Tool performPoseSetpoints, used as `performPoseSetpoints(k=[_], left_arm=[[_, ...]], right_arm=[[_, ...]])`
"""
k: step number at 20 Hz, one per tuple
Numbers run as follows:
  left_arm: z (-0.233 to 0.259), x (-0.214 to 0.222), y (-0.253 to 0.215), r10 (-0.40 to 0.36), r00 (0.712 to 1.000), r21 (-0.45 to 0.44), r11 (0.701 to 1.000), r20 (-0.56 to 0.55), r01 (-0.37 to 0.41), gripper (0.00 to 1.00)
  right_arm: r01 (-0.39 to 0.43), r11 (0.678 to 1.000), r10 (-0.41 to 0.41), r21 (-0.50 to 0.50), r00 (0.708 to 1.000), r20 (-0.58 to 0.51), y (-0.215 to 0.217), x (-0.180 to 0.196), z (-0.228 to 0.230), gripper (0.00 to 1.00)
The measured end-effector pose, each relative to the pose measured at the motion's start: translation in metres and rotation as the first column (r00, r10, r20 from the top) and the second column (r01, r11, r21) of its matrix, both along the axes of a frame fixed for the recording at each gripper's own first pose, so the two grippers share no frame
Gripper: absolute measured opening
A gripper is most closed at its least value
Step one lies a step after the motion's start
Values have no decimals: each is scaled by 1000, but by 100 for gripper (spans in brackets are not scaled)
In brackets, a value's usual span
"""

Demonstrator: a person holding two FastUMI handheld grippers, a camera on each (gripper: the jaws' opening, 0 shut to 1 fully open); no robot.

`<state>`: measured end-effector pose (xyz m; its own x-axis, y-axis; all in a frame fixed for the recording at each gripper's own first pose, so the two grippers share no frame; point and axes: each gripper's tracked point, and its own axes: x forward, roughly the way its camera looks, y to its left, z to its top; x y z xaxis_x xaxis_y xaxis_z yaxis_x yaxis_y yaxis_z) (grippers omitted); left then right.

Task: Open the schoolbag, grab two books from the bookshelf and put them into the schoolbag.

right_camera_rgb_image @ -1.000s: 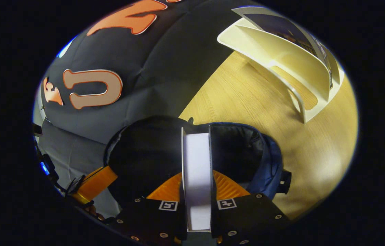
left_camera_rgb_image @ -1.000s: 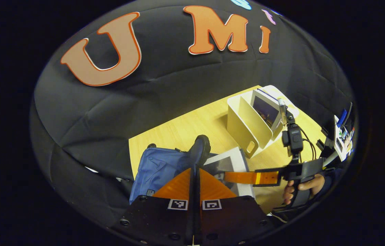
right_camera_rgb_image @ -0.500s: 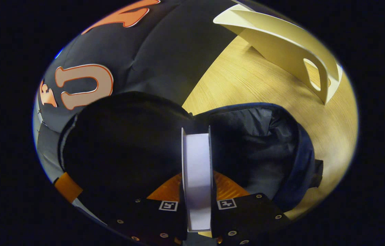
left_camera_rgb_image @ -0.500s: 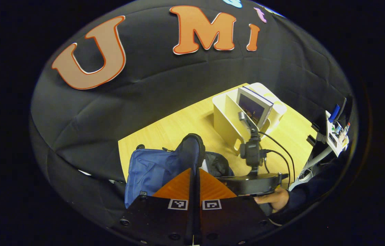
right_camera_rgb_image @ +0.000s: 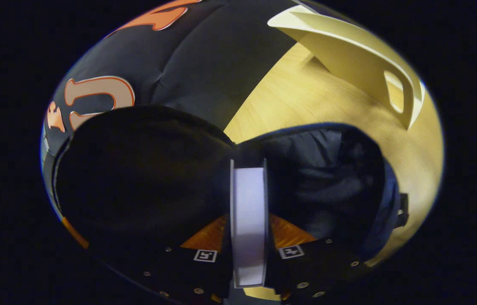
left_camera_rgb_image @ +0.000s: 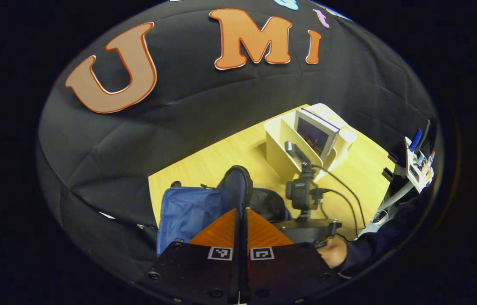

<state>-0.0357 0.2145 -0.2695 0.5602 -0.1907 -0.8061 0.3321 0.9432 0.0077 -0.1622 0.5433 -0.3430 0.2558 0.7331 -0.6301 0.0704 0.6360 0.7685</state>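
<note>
The right tongs (right_camera_rgb_image: pixel 248 231) are clamped on a book (right_camera_rgb_image: pixel 248 220), seen edge-on with its white page block between the 2 fingers, and the book goes down into the open mouth of the schoolbag (right_camera_rgb_image: pixel 331 173). The dark lining of the bag surrounds the book on both sides (the left half of the opening is very dark, so details there are hard to tell). The left tongs (left_camera_rgb_image: pixel 238 203) are closed together on a dark padded edge (left_camera_rgb_image: pixel 235 190) at the top of the blue schoolbag (left_camera_rgb_image: pixel 185 209) and hold it raised. In the left gripper view the right tongs (left_camera_rgb_image: pixel 306 226) stand just beside the bag's opening, with a hand (left_camera_rgb_image: pixel 332 252) and a dark sleeve (left_camera_rgb_image: pixel 380 245) behind them. The bag lies on the light wooden bench (left_camera_rgb_image: pixel 221 159), near its edge at the black cloth wall. Farther on the bench stands the cream bookshelf (left_camera_rgb_image: pixel 278 144), well apart from the bag, and 1 more book (left_camera_rgb_image: pixel 315 135) leans upright in it.
</note>
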Motion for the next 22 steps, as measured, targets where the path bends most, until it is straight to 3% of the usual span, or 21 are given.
performPoseSetpoints(k=[3,4,5,10,15,19,22], left_arm=[[-1,4,2,21,1000,-7,1000,7,-21,1],[-1,5,2,22,1000,-13,1000,6,-22,1],[-2,6,2,26,1000,-18,999,5,-26,1],[-8,7,-2,37,999,-44,998,-2,-37,1],[-14,5,-8,52,999,-52,997,-1,-52,1],[-18,5,-13,69,998,-62,996,1,-68,1],[-20,3,-14,82,997,-65,995,4,-81,1]], right_arm=[[-39,999,39,-34,999,10,-12,9,12,60],[-34,998,34,-46,999,16,-19,13,17,83],[-23,999,25,-49,999,35,-29,20,21,89],[-20,981,65,-191,971,230,-88,48,46,90],[-1,944,142,-329,903,405,-137,79,85,95],[30,870,254,-492,827,501,-191,112,108,97],[62,813,302,-579,805,511,-227,138,116,97]])
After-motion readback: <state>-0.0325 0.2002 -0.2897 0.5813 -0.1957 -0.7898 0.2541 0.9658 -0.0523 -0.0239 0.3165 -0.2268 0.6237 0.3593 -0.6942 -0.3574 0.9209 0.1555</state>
